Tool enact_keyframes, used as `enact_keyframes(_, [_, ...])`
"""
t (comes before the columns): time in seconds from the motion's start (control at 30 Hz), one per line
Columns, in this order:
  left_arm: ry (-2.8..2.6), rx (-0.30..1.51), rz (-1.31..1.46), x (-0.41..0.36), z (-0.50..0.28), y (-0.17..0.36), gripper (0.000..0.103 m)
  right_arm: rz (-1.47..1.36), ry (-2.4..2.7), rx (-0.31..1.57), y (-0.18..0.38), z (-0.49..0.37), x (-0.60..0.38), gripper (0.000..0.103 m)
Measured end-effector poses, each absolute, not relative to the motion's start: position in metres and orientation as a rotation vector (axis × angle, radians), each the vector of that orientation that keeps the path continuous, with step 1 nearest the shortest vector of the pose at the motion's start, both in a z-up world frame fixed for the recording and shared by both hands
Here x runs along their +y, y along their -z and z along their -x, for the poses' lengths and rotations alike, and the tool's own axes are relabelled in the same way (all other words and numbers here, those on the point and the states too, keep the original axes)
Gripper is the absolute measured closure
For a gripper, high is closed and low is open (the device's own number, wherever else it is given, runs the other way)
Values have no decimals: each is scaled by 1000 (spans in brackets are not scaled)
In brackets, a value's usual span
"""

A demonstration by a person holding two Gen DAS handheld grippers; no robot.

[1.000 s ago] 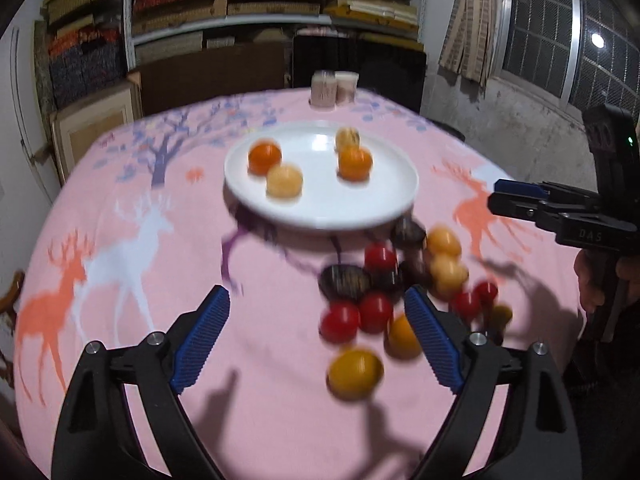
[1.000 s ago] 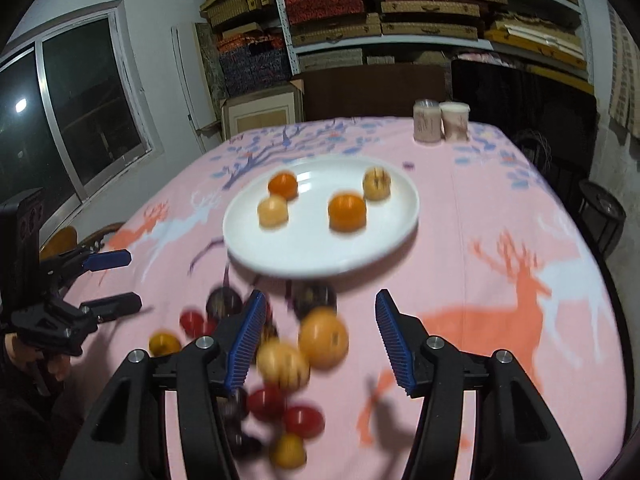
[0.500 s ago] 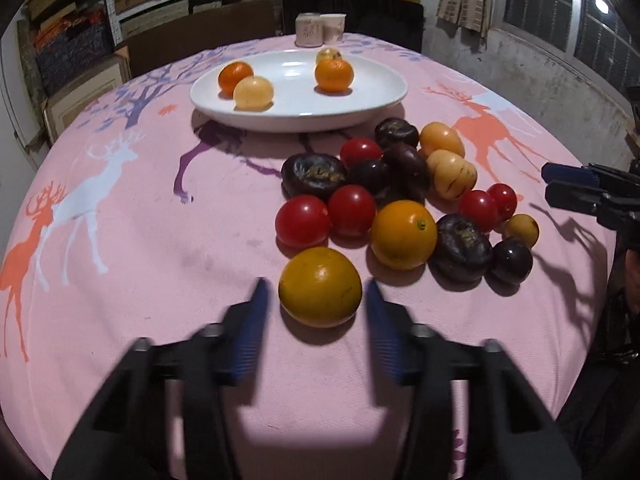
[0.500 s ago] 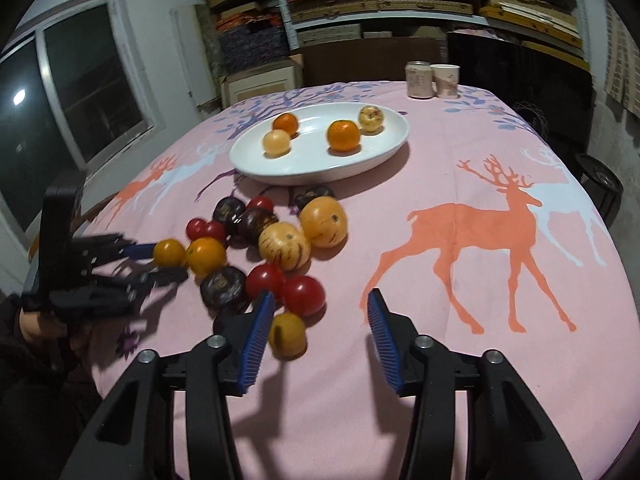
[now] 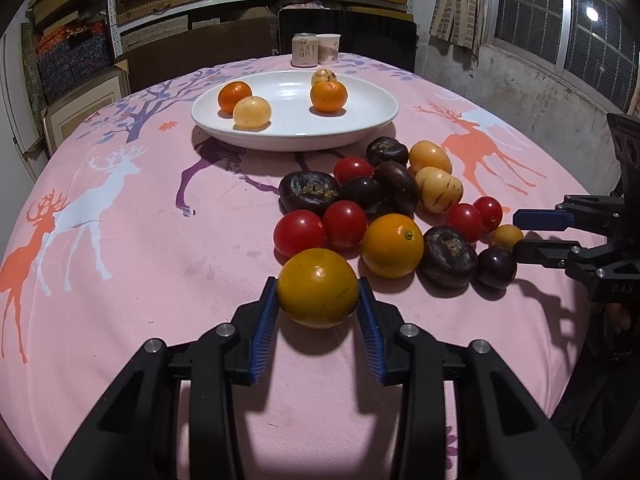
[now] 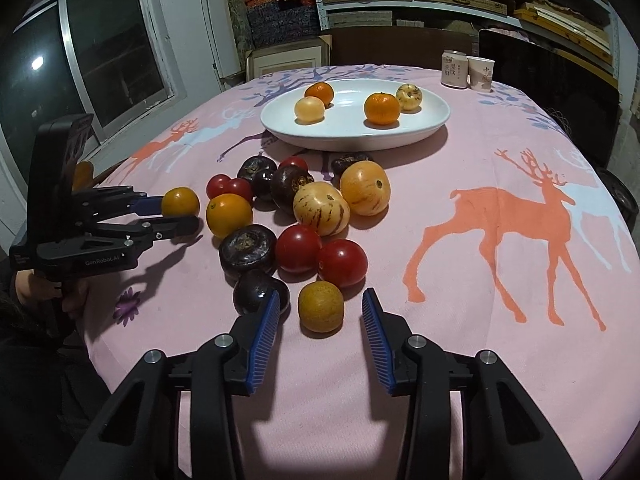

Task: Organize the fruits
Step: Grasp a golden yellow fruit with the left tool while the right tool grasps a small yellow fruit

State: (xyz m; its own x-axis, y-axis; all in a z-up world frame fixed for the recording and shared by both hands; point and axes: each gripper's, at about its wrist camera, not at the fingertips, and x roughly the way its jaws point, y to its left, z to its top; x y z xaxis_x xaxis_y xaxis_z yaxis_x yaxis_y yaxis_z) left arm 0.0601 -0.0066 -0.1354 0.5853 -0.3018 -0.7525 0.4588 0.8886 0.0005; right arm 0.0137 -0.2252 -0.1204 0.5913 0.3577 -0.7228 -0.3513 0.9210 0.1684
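Dropped and clamped since the earlier frame: left gripper (image 5: 318,300) now pinching the yellow-orange fruit (image 5: 318,287) between both blue pads, at the near edge of the fruit pile (image 5: 384,208) on the pink tablecloth (image 5: 160,240), short of the white plate (image 5: 296,136). From the right wrist: right gripper (image 6: 320,320) lowered, just been closing, pads clear either side of a small brownish-yellow fruit (image 6: 321,306), touching nothing.

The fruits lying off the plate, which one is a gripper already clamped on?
The yellow-orange fruit at the near edge of the pile: the left gripper presses it from both sides. The right gripper only straddles a small brownish fruit, with gaps.
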Motion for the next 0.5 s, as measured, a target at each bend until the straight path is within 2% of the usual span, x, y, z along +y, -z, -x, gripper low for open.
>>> enact_keyframes(0.43, [442, 887, -183, -6, -71, 141, 65, 84, -421, 868, 119, -10, -224, 60])
enact_keyframes(0.5, [444, 887, -177, -6, -71, 141, 65, 87, -430, 874, 122, -12, -220, 63])
